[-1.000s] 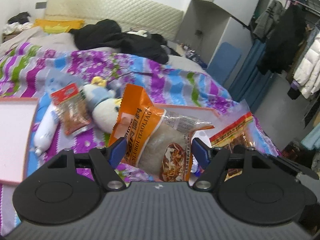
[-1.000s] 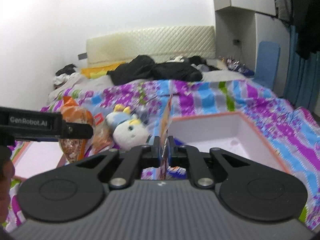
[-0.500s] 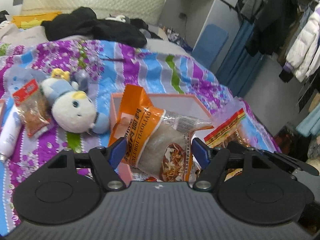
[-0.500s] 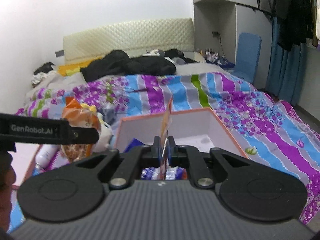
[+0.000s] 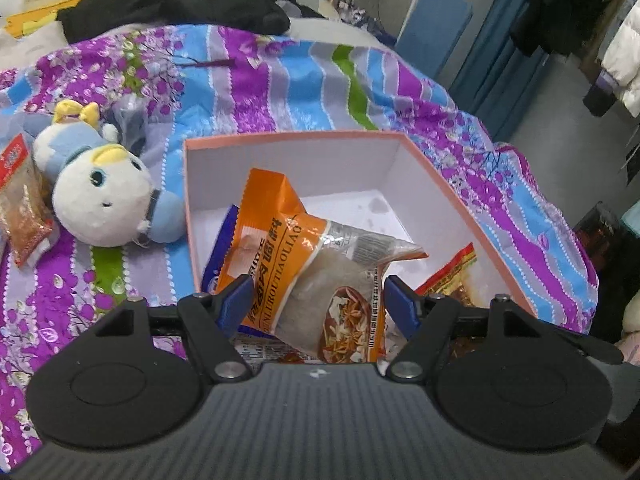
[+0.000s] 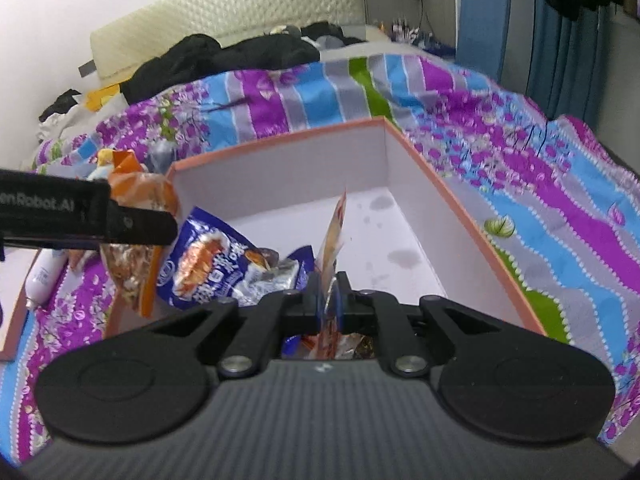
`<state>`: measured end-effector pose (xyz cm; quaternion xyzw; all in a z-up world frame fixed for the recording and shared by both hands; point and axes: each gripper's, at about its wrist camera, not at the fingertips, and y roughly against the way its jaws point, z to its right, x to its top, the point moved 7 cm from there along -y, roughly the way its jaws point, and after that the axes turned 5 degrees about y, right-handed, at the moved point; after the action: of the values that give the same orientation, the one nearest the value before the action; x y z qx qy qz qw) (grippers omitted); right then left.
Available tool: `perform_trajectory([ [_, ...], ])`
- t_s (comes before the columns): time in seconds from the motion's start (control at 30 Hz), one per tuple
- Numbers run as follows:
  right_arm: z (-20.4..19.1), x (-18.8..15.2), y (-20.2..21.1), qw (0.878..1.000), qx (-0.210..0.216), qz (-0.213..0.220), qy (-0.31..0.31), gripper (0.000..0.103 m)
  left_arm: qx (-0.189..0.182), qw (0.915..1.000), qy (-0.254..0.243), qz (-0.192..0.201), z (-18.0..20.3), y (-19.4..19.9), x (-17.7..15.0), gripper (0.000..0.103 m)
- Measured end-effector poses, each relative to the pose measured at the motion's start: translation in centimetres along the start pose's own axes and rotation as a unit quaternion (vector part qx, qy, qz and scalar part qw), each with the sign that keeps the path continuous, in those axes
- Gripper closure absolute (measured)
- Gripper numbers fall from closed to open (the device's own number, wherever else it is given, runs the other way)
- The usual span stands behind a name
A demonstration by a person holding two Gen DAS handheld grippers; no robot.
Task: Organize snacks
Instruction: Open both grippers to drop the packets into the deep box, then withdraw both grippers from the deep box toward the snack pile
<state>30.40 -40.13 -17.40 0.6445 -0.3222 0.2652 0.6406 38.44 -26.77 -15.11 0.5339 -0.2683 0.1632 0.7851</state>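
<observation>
- While both hands carry snacks over the box, your left gripper point(image 5: 318, 300) stands wide, its blue pads pressing the sides of the orange seasoning packet point(image 5: 304, 264), which juts toward 12 o'clock above the box's near-left corner.
- Your right gripper point(image 6: 329, 294) is pinched tight on the thin edge of a red-and-clear packet point(image 6: 334, 236), standing upright at 12 o'clock over the box floor.
- At 10 o'clock from the right jaws, a blue packet point(image 6: 212, 264) already lies inside the pink-rimmed box point(image 6: 400, 168).
- Outward at 9 o'clock in the left view, a plush toy point(image 5: 100, 192) and another snack packet point(image 5: 22, 200) wait on the striped bedspread point(image 5: 280, 76).
- Step in hand, by judgement: delivery. Next, release both packets so they settle flat inside the walls.
</observation>
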Motion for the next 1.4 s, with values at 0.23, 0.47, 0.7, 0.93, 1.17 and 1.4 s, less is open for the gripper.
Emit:
perform_trajectory([
  [0.23,0.8,-0.8,-1.2,1.0,0.009,-0.018,-0.02,0.091,0.006,0.9999,-0.007,-0.011,0.3,-1.3,-0.2,0.027],
  [0.47,1.1,-0.1,-0.4,1.0,0.002,-0.013,-0.027,0.059,0.004,0.9999,-0.016,0.003,0.4,0.4,0.7,0.021],
  [0.7,0.5,1.6,3.0,0.999,0.002,0.028,-0.025,0.049,-0.009,0.9994,-0.012,0.031,0.2,4.8,0.9,0.02],
  [0.93,-1.3,3.8,7.4,0.996,0.012,0.082,-0.024,0.049,-0.014,0.9961,-0.022,0.084,-0.3,11.4,1.2,0.02],
  [1.17,-4.4,5.2,11.4,0.991,0.036,0.127,-0.016,0.049,-0.007,0.9909,-0.027,0.131,-2.0,18.0,0.6,0.02],
  [1.4,-8.2,5.9,13.9,0.985,0.079,0.152,0.003,0.049,0.009,0.9873,-0.011,0.158,-5.4,22.2,-0.4,0.02],
])
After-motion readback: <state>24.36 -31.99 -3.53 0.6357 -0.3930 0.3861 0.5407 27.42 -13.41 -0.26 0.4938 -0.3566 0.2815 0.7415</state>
